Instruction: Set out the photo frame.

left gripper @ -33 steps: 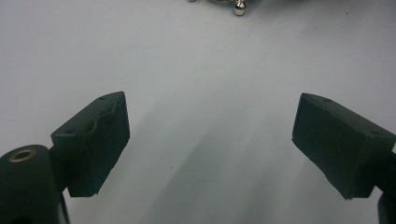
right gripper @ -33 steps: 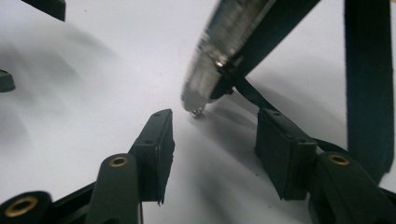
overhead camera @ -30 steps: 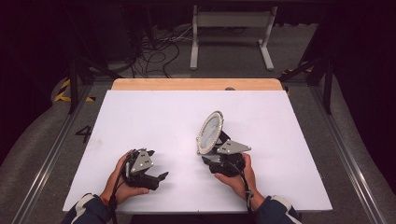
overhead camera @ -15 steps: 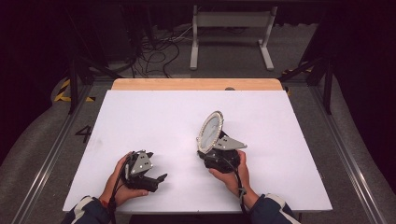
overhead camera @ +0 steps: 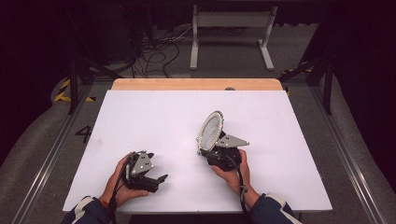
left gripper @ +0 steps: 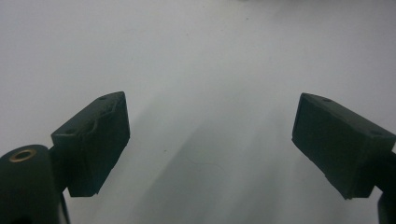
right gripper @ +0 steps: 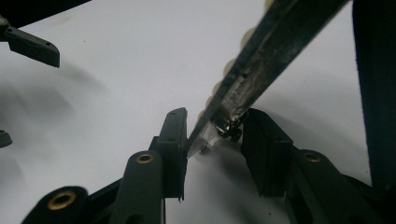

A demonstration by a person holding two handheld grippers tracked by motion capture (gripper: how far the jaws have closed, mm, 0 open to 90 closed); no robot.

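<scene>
**Round mirror propped on edge, right tool closing in on it**

Since the little round mirror (overhead camera: 211, 132) with the beaded rim is standing tilted on its edge, I'd guess the right tool (overhead camera: 210, 150) is there to keep it from flopping flat. Its jaws have just been closing, with the mirror's lower edge between them; one jaw looks like it's touching, the other not quite, so no firm pinch yet. The left tool (overhead camera: 159, 179) rests near the front edge, spread wide with nothing in it, probably just waiting. Plain white tabletop (overhead camera: 154, 121), dark room, cables (overhead camera: 156, 49) on the floor behind.
</scene>
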